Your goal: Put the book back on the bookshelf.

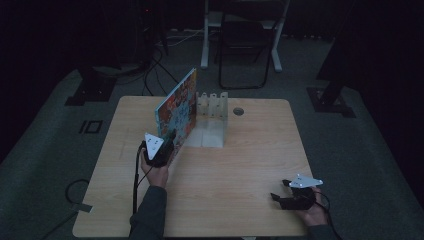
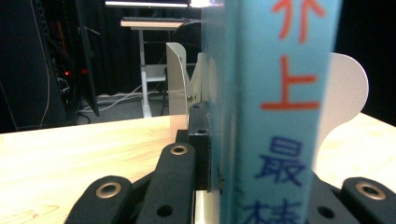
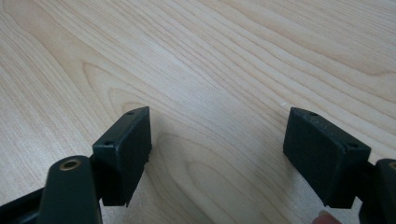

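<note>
A thin picture book [image 1: 177, 112] with a colourful cover stands upright on edge, slanting toward the white slotted rack [image 1: 212, 120] at the back middle of the table. My left gripper [image 1: 169, 142] is shut on the book's near lower corner. In the left gripper view the light-blue spine [image 2: 275, 116] with red and blue characters sits between the jaws of that gripper [image 2: 247, 154], and white rack dividers [image 2: 177, 84] rise behind it. My right gripper [image 1: 280, 190] rests near the table's front right, open, with bare wood between its fingers [image 3: 123, 149] in the right gripper view [image 3: 217, 154].
The wooden table [image 1: 240, 165] has a small round hole [image 1: 238, 111] at the back right of the rack. A folding chair [image 1: 245, 45] and desk legs stand on the dark floor behind. Cables trail off the table's left side.
</note>
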